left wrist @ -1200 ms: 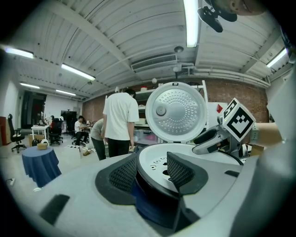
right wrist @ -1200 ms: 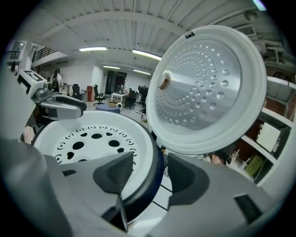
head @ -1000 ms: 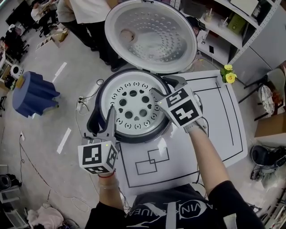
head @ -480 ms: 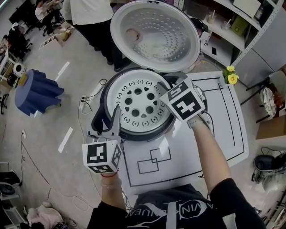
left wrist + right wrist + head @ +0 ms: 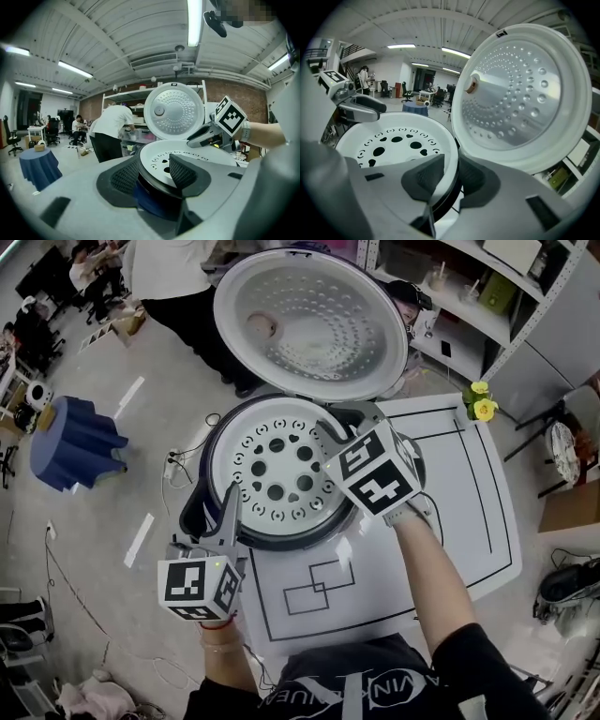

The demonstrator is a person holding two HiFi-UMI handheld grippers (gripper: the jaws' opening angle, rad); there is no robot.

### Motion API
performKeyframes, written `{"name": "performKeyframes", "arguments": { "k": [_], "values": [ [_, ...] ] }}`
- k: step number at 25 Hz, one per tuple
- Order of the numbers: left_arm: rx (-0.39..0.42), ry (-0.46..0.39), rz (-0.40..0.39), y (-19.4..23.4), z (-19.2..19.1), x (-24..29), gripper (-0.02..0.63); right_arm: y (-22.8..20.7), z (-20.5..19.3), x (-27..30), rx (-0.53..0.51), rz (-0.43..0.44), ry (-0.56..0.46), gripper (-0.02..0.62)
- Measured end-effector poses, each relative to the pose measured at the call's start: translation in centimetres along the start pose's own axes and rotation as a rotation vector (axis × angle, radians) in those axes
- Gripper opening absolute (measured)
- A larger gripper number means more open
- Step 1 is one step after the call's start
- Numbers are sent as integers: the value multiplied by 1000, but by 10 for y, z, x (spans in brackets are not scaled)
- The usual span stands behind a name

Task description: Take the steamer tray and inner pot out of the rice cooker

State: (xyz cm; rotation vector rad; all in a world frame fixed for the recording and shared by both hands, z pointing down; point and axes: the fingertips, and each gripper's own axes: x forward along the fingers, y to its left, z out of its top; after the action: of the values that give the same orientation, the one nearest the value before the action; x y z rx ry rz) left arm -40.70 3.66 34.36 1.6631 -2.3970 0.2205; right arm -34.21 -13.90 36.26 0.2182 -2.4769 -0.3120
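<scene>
The rice cooker (image 5: 202, 507) stands with its lid (image 5: 309, 320) tipped up. A white steamer tray (image 5: 281, 470) with round holes sits in its mouth; the inner pot beneath it is hidden but for a dark rim. My left gripper (image 5: 230, 498) straddles the tray's near-left rim, one pad (image 5: 183, 171) over the tray (image 5: 187, 154) and one outside, gripping it. My right gripper (image 5: 347, 423) is at the right rim. Its jaws (image 5: 450, 176) are closing, with the thin edge of the tray (image 5: 393, 140) between the pads, which bear on it.
The cooker sits on a white table sheet (image 5: 394, 559) with black outlines. Yellow flowers (image 5: 480, 399) stand at the table's far right corner. A person (image 5: 169, 277) stands behind the cooker. A blue-draped stool (image 5: 75, 442) and cables lie on the floor to the left.
The right gripper's jaws have come together from wide apart onto the tray's right rim. The left gripper has stayed on the near-left rim.
</scene>
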Motion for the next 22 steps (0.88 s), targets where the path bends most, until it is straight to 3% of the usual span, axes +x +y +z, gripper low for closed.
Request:
{"name": "performKeyframes", "arguments": {
  "k": [7, 14, 19, 22],
  "values": [
    [-23, 5, -7, -4, -5, 0, 190, 1, 3, 0, -169, -57, -3, 86],
    [-44, -3, -9, 1, -1, -1, 189, 1, 20, -8, -36, -19, -93, 69],
    [-37, 3, -9, -2, -5, 2, 189, -2, 26, -21, 62, 7, -218, 61],
    [-34, 5, -5, 1, -7, -1, 190, 1, 37, -33, 67, -1, -292, 58]
  ]
}}
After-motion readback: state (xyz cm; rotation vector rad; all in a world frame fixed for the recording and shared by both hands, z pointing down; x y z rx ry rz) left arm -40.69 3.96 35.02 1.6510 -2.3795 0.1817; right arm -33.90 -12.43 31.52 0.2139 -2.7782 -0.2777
